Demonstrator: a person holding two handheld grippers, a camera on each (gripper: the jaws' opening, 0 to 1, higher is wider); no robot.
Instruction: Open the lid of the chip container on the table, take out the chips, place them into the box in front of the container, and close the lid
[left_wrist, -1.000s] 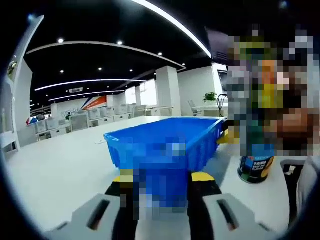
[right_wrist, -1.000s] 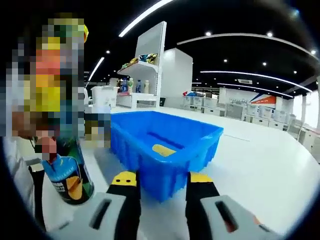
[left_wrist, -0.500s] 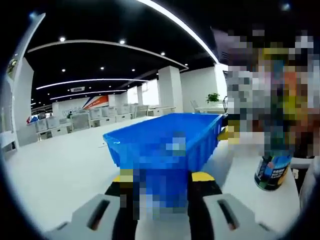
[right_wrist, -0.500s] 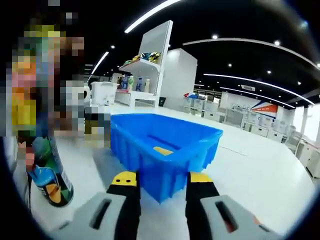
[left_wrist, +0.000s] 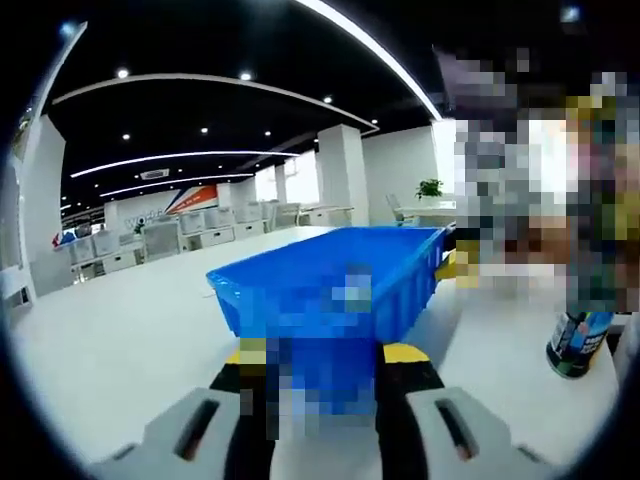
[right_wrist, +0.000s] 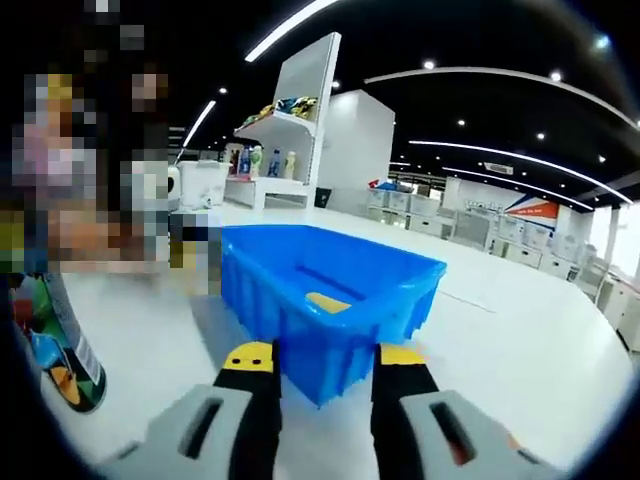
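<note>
A blue plastic box (left_wrist: 330, 285) stands on the white table (left_wrist: 110, 330), just beyond my left gripper (left_wrist: 327, 355), whose yellow-tipped jaws are open and hold nothing. In the right gripper view the same blue box (right_wrist: 335, 290) holds one flat yellow piece (right_wrist: 327, 301), perhaps a chip. My right gripper (right_wrist: 325, 357) is open in front of the box's near corner. The chip container (left_wrist: 578, 342), a printed can, stands upright at the right edge of the left gripper view. That chip container (right_wrist: 62, 352) is at the far left of the right gripper view, its top hidden by mosaic.
A tall white shelf (right_wrist: 275, 125) with goods stands behind the box in the right gripper view, with a white bin (right_wrist: 205, 185) below it. Rows of white desks (left_wrist: 180, 238) fill the far background. Bare white table (right_wrist: 520, 340) stretches right of the box.
The chip container has slid outward, to the right edge in the left gripper view and the left edge in the right gripper view. Box and both grippers keep their places.
</note>
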